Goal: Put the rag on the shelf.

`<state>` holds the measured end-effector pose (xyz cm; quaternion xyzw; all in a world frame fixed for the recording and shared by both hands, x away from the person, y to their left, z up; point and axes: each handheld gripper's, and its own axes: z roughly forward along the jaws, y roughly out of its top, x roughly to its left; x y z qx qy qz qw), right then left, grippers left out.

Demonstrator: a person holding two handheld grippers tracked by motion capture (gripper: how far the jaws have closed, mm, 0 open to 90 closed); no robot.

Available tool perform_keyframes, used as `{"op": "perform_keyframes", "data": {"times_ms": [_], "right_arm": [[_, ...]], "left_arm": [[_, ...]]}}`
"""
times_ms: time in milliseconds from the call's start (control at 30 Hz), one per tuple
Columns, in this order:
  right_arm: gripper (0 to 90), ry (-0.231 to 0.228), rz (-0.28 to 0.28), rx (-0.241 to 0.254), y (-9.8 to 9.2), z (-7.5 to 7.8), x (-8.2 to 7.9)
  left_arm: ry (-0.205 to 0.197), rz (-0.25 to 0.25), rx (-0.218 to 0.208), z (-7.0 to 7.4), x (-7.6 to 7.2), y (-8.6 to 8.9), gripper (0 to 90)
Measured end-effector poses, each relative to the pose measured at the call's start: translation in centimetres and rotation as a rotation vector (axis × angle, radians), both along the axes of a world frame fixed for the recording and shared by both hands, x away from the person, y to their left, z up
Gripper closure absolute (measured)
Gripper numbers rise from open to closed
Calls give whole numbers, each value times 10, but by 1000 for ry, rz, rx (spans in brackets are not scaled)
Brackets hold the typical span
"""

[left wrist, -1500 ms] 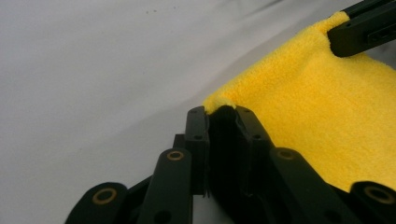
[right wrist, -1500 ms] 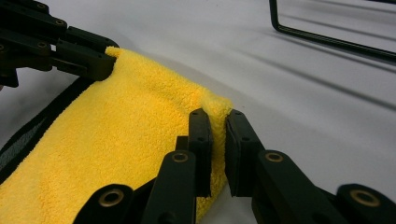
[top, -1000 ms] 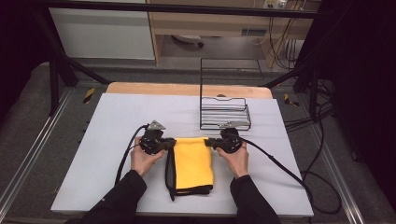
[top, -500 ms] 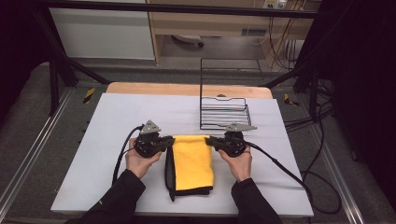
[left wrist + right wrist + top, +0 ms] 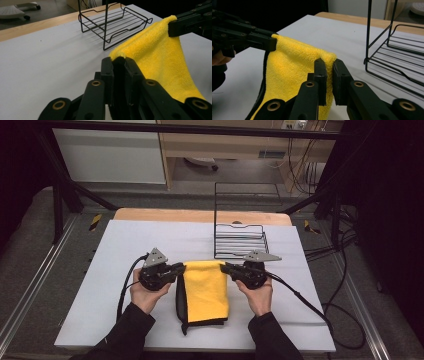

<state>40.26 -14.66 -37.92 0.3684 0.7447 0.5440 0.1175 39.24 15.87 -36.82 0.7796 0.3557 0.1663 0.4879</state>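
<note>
High view: left claw [image 5: 176, 269] and right claw [image 5: 226, 268] each pinch the yellow cloth [image 5: 206, 290], no writing legible

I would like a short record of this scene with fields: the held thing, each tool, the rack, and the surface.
held thing: yellow cloth with a black edge, far edge lifted, near end on the table
left tool: shut on the cloth's far left corner
right tool: shut on the cloth's far right corner
rack: black wire rack, empty, just beyond the cloth
surface: white table, wooden strip along its far edge
</note>
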Motion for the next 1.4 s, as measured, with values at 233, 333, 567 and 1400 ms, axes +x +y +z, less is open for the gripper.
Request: {"op": "perform_keyframes", "data": {"times_ms": [233, 333, 567, 1400], "right_arm": [[835, -30, 1, 19, -3, 9, -5], [835, -51, -1, 19, -4, 14, -7], [835, -106, -8, 29, -5, 26, -14], [836, -275, -59, 79, -19, 68, -34]], "left_arm": [[-29, -3, -13, 8, -6, -1, 792], [-43, 0, -25, 12, -9, -2, 792], [-92, 4, -49, 23, -16, -2, 792], [-227, 0, -138, 63, -22, -16, 792]]}}
